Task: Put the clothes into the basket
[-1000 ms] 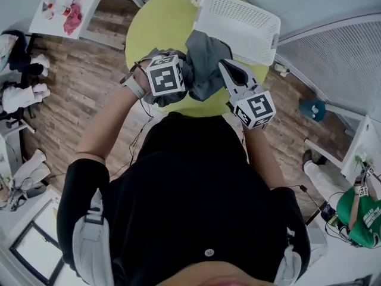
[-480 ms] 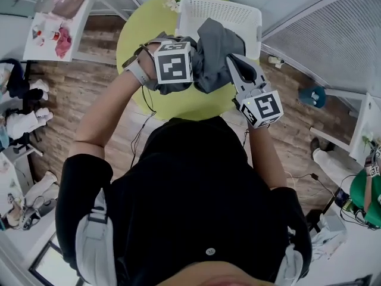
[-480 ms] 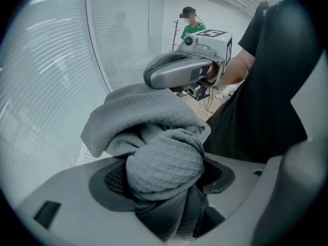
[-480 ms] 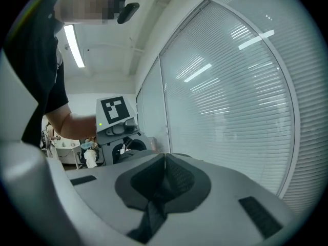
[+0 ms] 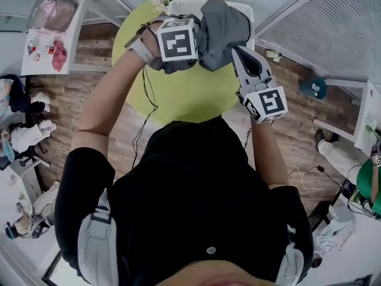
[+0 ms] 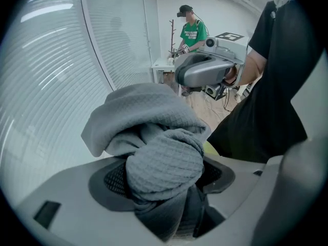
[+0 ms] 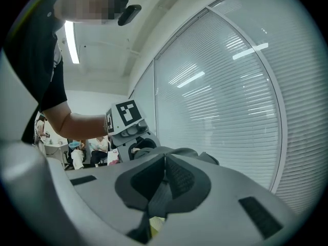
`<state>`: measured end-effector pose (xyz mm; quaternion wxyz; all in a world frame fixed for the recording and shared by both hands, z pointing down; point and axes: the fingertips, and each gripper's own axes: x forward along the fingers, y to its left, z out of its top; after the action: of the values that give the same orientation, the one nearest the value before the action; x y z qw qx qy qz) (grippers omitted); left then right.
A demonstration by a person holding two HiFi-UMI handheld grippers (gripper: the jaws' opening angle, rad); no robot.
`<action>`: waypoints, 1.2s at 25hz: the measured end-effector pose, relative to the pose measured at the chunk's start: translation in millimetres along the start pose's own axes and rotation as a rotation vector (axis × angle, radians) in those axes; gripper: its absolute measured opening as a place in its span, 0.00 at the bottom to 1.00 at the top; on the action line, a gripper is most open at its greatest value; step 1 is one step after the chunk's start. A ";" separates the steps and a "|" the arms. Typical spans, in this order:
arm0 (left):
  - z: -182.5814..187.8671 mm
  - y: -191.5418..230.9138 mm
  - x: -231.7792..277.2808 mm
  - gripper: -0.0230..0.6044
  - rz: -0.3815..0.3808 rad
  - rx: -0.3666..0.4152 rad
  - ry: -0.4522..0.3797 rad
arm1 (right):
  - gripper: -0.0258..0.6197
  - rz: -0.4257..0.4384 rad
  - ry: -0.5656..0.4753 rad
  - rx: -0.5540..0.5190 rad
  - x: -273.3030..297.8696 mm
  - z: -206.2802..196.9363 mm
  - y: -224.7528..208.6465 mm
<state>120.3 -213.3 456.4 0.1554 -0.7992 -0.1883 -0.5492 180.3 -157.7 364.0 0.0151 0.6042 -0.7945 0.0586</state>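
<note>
The left gripper point(image 6: 165, 181) is clamped on a thick bunch of the grey garment point(image 5: 223, 22), its jaws held wide by the bulk of cloth. The right gripper point(image 7: 164, 184) has its jaws pressed together on a thin fold of the same garment. So the 1 piece of clothing hangs in the air between the 2 grippers, above the far edge of the round yellow-green table point(image 5: 190, 97).

In the head view the white basket point(image 5: 184, 8) lies at 12 o'clock from both grippers, just beyond and below them, with the cloth covering most of its opening. Its long axis seems to run from 9 to 3 o'clock. The left gripper is the nearer one, right beside the basket's near rim; the right gripper sits back toward 4 o'clock from it.

The garment is soft waffle-knit fabric, bunched into rounded folds, limp and likely to drape over the rim if let go early. The basket is stiff plastic with lattice walls.
</note>
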 end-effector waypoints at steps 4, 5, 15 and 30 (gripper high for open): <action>1.9 20.1 11.0 0.60 0.000 0.056 0.018 | 0.08 -0.024 -0.002 -0.005 2.6 -2.4 -8.2; 2.5 25.5 14.9 0.60 0.002 0.071 0.020 | 0.08 -0.025 -0.002 -0.002 2.9 -3.0 -10.4; 3.4 78.5 65.7 0.61 0.028 0.141 0.031 | 0.08 -0.085 0.031 0.038 5.3 -23.0 -36.8; -11.1 92.8 180.0 0.61 -0.023 0.122 0.024 | 0.08 -0.167 0.113 0.100 0.8 -71.3 -67.9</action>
<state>213.7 -276.7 624.9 0.1996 -0.7794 -0.2285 -0.5482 242.0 -168.4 439.9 0.0347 0.6642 -0.7352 0.1308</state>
